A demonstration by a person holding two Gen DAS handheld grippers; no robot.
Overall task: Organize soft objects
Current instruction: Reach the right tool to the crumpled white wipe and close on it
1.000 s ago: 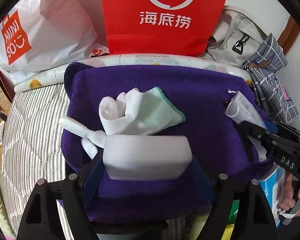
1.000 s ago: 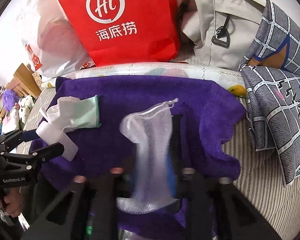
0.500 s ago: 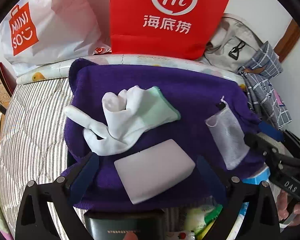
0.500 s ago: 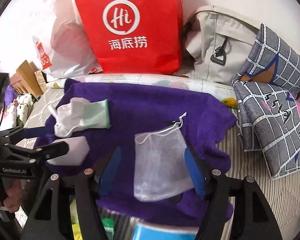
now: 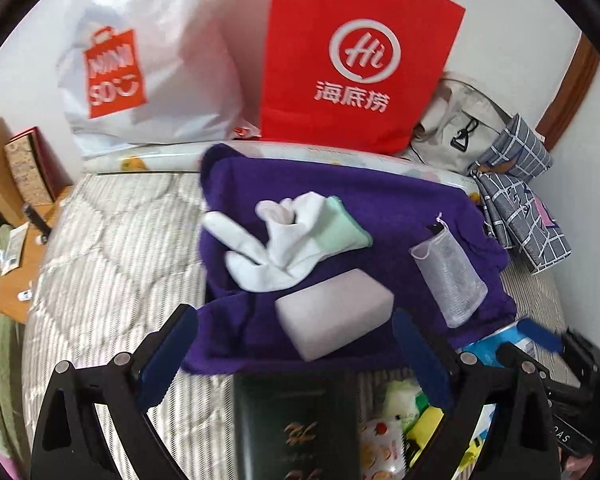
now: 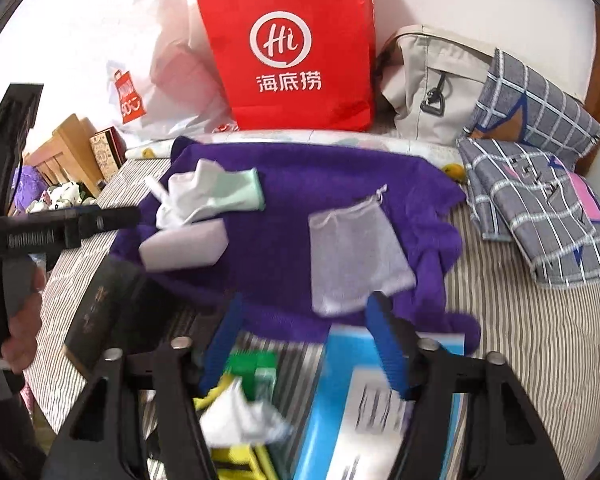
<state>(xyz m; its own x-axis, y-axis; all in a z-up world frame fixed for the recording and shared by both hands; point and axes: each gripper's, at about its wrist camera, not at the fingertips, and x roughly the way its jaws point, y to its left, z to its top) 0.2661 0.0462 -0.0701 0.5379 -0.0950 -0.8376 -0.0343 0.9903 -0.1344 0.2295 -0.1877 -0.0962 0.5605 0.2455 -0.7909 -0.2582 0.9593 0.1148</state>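
A purple towel (image 5: 380, 200) (image 6: 300, 176) is spread on the striped bed. On it lie a white glove with a mint cuff (image 5: 296, 232) (image 6: 216, 196), a white sponge block (image 5: 334, 312) (image 6: 184, 248) and a white mesh pouch (image 5: 448, 276) (image 6: 356, 256). My left gripper (image 5: 292, 314) is open, drawn back just short of the sponge, holding nothing. My right gripper (image 6: 304, 304) hangs short of the pouch's near edge. Its jaws are closing with nothing between them.
A red paper bag (image 5: 360, 60), a white plastic bag (image 5: 140, 72), a beige backpack (image 6: 432, 80) and grey checked cloth (image 6: 540, 184) line the back and right. A dark green box (image 5: 300, 428), a blue box (image 6: 380, 408) and small packets (image 5: 404, 412) lie near me.
The left gripper let go of the sponge and the right let go of the mesh pouch. Both pulled back and up; the two things now lie on the towel.
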